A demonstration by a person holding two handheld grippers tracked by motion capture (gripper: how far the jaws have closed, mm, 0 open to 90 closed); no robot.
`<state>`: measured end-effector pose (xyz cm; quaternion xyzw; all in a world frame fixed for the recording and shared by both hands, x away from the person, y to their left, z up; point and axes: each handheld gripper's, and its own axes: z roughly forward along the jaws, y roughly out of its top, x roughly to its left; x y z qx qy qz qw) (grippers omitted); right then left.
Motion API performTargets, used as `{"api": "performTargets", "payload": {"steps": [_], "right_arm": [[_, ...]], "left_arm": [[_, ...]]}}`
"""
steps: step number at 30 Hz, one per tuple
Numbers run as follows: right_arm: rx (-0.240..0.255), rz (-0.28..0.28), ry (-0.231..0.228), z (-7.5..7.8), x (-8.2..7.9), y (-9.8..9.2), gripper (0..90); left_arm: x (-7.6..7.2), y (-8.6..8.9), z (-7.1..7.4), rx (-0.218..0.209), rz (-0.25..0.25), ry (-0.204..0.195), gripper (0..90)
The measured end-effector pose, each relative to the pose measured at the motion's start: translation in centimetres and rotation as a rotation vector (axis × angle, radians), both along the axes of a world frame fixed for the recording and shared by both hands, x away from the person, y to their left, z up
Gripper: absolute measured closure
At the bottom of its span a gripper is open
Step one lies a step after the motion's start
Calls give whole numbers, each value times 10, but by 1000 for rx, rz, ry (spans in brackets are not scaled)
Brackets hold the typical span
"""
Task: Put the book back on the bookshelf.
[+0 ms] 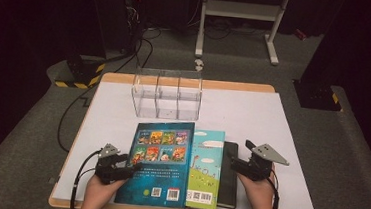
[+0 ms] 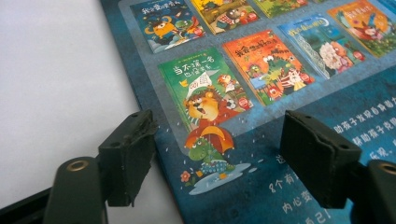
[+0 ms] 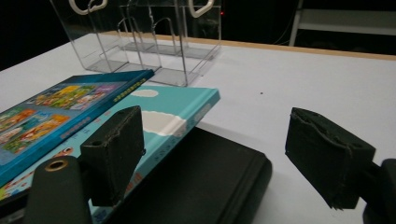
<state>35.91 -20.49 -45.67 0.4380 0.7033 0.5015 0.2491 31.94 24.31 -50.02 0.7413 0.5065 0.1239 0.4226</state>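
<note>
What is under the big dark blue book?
The dark blue book lies partly on a light blue-green book, which itself overlaps a black notebook. Its left edge rests on the white table. Anything else beneath it is covered.

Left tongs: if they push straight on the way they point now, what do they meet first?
Probably the dark blue picture book: the left tongs straddle its near left edge, open, with its cover directly ahead. Depth is hard to judge.
</note>
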Motion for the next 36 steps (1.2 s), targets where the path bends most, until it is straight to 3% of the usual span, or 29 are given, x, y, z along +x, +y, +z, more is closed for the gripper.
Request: {"api": "performTargets", "payload": {"steps": [5, 8, 11, 20, 23, 29, 31, 34, 36], "right_arm": [[-25, 43, 45, -8, -6, 6, 202], [-8, 76, 50, -7, -11, 7, 220], [-25, 106, 60, -5, -17, 14, 210], [-1, 131, 113, 2, -27, 27, 175], [3, 135, 152, -2, -26, 28, 151], [-7, 140, 167, -5, -26, 26, 147], [7, 139, 180, -4, -25, 23, 154], [16, 142, 204, -4, -22, 22, 168], [18, 158, 229, -3, -18, 23, 181]], "left_arm": [[-2, -8, 1, -9, -23, -4, 294], [-3, -14, 3, -9, -37, -5, 303], [-4, -21, 5, -14, -49, -8, 307], [-2, -43, 11, -16, -82, -14, 322], [-3, -53, 14, -25, -108, -18, 361], [1, -79, 17, -63, -191, -56, 399], [5, -81, 17, -70, -200, -51, 382], [11, -78, 15, -82, -168, 1, 266], [13, -77, 15, -98, -165, 22, 239]]}}
